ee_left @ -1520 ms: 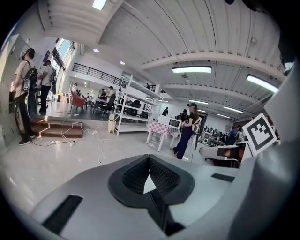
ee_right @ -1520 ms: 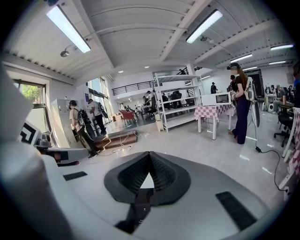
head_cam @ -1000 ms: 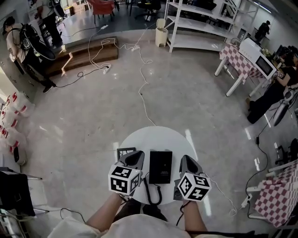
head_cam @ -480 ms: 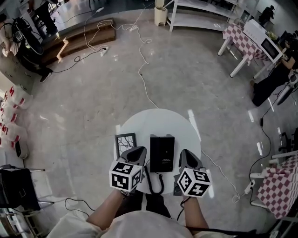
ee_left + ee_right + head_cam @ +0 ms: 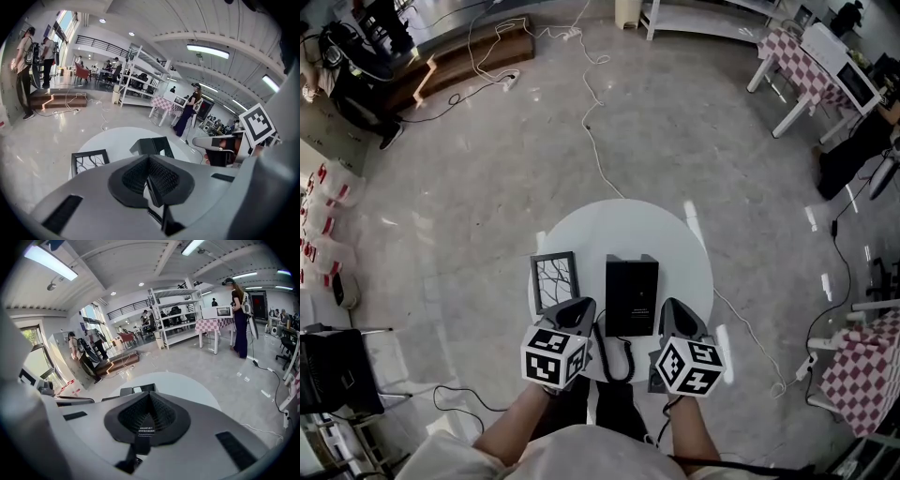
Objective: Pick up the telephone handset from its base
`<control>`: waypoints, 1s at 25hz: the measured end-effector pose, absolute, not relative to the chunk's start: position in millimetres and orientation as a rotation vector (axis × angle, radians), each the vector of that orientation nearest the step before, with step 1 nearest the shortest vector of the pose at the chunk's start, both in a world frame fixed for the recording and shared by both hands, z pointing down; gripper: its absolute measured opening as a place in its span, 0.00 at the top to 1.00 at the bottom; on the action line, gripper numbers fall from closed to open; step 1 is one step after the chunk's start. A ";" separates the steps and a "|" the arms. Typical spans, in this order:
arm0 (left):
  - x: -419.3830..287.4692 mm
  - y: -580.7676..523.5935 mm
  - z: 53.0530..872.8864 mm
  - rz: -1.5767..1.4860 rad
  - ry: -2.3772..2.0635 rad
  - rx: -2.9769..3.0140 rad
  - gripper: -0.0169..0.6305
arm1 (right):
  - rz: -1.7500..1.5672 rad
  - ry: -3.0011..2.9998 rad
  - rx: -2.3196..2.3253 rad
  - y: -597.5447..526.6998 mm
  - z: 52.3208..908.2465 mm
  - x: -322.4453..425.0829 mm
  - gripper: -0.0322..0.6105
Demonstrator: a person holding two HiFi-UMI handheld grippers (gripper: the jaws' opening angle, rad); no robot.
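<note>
Hovering pre-grasp with grey left gripper (image 5: 579, 312) and right gripper (image 5: 673, 314) both pressed together empty, we'd next open one around the black plastic handset (image 5: 620, 295).

- Round white table (image 5: 680, 246), standing on a glossy grey stone floor (image 5: 487, 206).
- Black rectangular telephone (image 5: 631, 295), flat near the middle of the top.
- Small black-framed picture of branching lines (image 5: 555, 281), at nine o'clock from the telephone, just beside, not touching.
- Black cord (image 5: 629, 354), looping at six o'clock, near the rim.
</note>
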State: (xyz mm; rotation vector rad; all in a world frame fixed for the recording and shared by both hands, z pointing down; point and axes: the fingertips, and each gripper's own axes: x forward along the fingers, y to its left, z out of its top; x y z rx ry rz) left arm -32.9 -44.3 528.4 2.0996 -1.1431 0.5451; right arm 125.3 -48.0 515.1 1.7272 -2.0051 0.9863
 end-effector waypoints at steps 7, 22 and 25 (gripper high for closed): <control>-32.5 -40.6 540.4 0.575 -1.131 2.093 0.95 | 1.006 -1.981 1.700 -41.4 529.9 122.8 0.91; -24.1 -37.7 554.1 0.599 -1.110 2.066 0.94 | 1.031 -1.944 1.665 -32.4 541.7 124.1 0.91; -23.5 -36.0 557.4 0.596 -1.096 2.060 0.94 | 1.037 -1.936 1.659 -28.0 544.4 124.5 0.91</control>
